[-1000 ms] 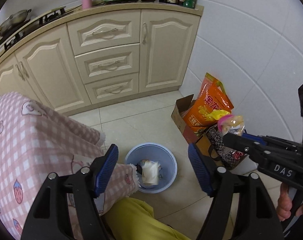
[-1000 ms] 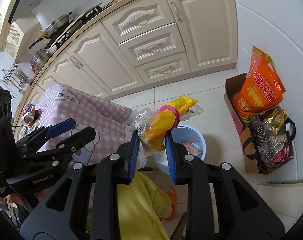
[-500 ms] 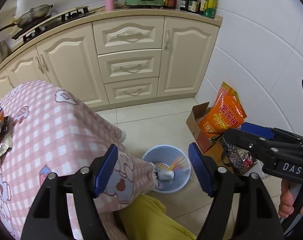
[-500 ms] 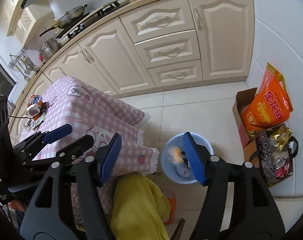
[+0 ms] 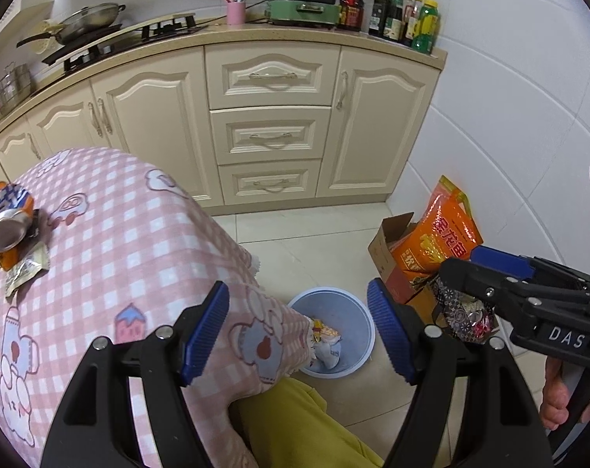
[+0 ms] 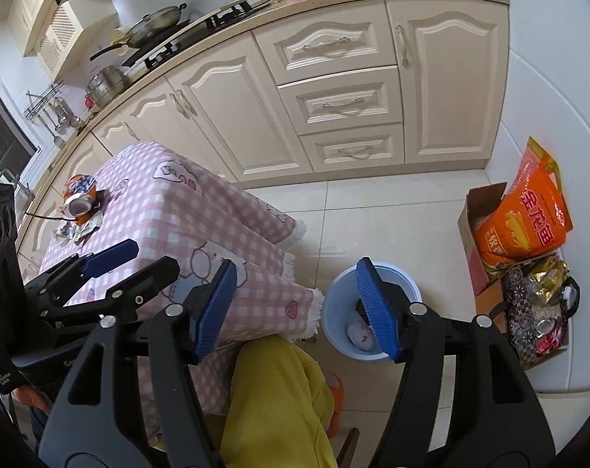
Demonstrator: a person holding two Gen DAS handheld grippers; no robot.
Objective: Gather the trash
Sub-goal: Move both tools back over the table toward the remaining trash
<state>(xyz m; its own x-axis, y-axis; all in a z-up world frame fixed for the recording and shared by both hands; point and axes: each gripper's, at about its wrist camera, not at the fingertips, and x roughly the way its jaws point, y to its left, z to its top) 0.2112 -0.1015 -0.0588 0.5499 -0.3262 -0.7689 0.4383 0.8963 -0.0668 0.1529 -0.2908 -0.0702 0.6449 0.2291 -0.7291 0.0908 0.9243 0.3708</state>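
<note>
Kitchen floor tiles (image 5: 295,245); pink checked tablecloth (image 5: 119,253); cream cabinets (image 5: 271,117)

The blue bin (image 5: 357,308) sits upright on the floor right by the table corner, with crumpled wrappers (image 5: 326,341) already in it. Still on the table: a crushed orange can (image 5: 6,222) on its side, lying on some flattened foil packets (image 5: 28,271).

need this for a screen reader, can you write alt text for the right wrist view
The open, empty right gripper hangs over a blue bin holding trash on a tiled kitchen floor. To its left, a pink checked tablecloth carries a crushed can and wrappers, with the left gripper beside it.
</note>
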